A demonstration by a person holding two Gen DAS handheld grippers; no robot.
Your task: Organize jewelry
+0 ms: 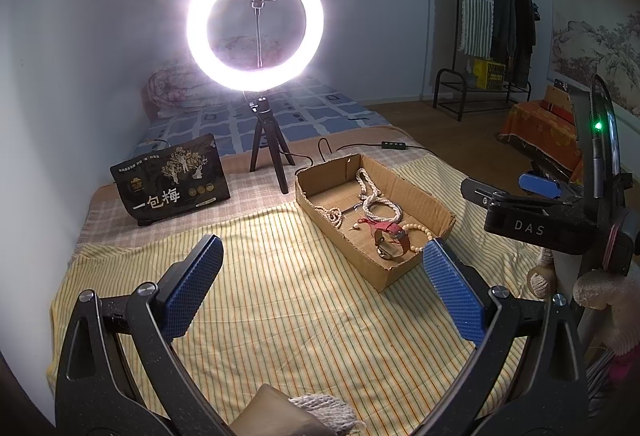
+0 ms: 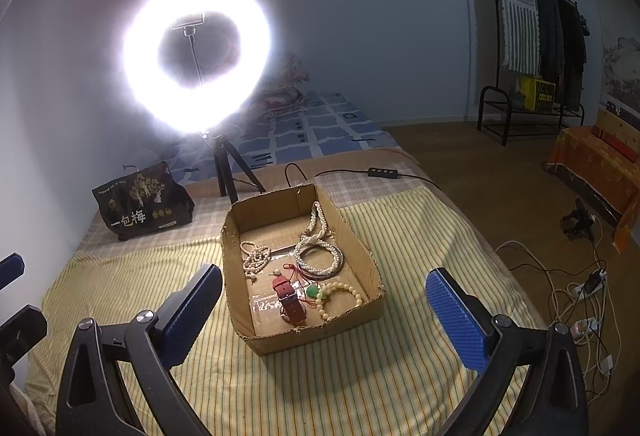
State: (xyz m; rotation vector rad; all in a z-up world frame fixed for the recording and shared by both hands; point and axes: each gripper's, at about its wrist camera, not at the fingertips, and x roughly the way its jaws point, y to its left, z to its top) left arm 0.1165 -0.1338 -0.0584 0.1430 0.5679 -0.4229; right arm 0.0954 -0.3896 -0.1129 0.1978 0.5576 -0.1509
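Jewelry tangled in cardboard box (image 2: 362, 248), strands hard to separate; left gripper (image 1: 320, 288) and right gripper (image 2: 324, 316) near box, both spread wide, empty.

Left gripper (image 1: 320, 278) over yellow striped cloth (image 1: 280, 316) on the bed, jaws spread wide, nothing between them. Ahead and to the right, a shallow cardboard box (image 1: 374, 220) holding pale bead strands (image 1: 374, 203), a red-strap watch (image 1: 390, 240) and a cream bead bracelet (image 1: 420, 232) near the front corner. Lit ring light (image 1: 255, 25) on a small tripod beyond the box. Black snack bag (image 1: 170, 181) stands left of the tripod. Right gripper (image 1: 544, 191) at the right edge, side-on; its jaws' state not clear. Clothes rack (image 1: 496, 31) against the far wall.
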